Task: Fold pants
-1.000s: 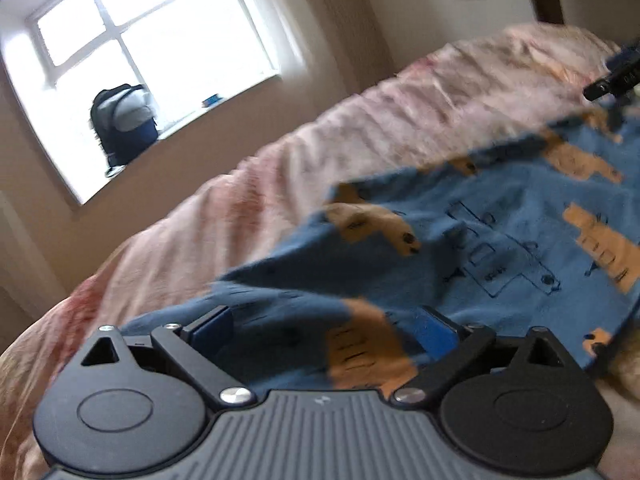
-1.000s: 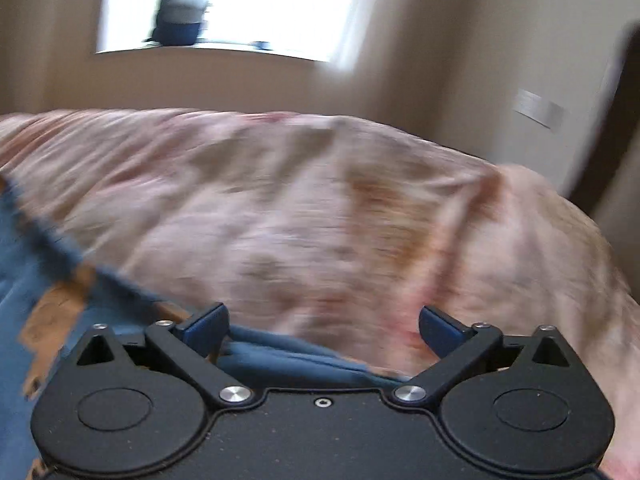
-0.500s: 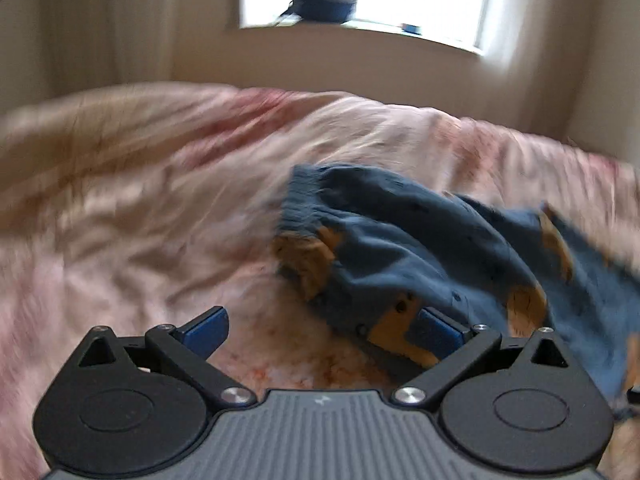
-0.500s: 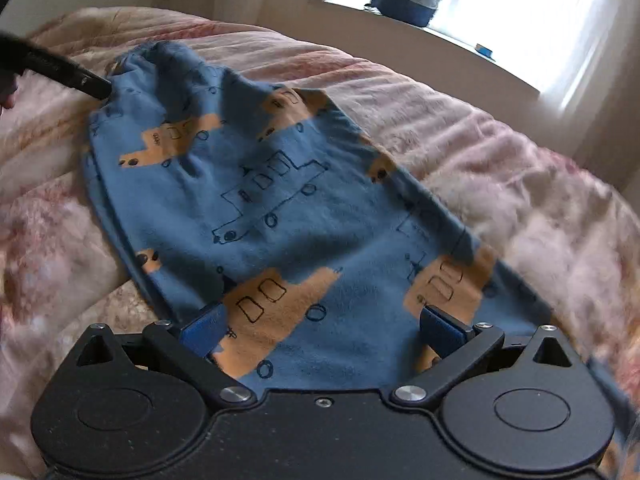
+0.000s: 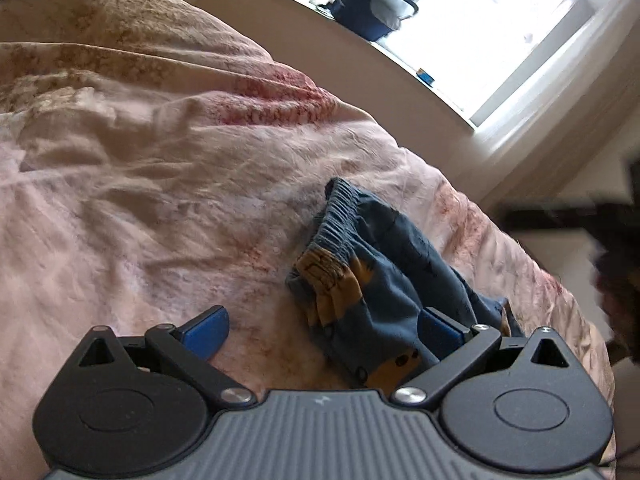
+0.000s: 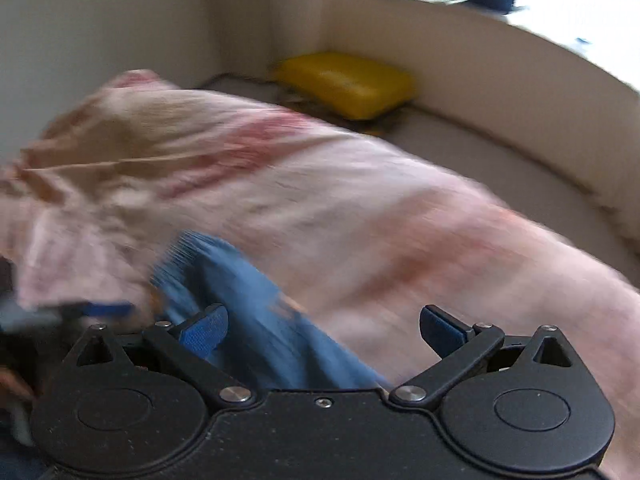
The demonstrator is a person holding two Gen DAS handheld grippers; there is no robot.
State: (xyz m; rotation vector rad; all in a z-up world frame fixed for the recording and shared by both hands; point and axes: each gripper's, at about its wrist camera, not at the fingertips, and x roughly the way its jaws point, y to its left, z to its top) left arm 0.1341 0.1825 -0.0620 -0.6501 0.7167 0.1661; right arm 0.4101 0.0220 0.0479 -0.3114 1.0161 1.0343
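Observation:
Small blue pants (image 5: 372, 280) with orange vehicle prints lie bunched on the pink bedspread (image 5: 160, 184), the ribbed waistband toward the window. My left gripper (image 5: 324, 326) is open just above the bed; its right finger sits against the pants, its left finger over bare bedspread. In the blurred right wrist view the pants (image 6: 248, 312) run between the fingers of my open right gripper (image 6: 324, 326), with nothing clamped. A blue-padded fingertip of the left gripper (image 6: 108, 310) shows at the left edge.
A dark backpack (image 5: 376, 8) stands on the window sill. A yellow cushion (image 6: 348, 82) lies on the floor in the room corner beyond the bed. The bedspread (image 6: 320, 200) is rumpled, with its edge dropping off at the right.
The pants went from spread out flat to a bunched pile. Both grippers swung round, stay open, and the views have tilted; the right view is now motion-blurred.

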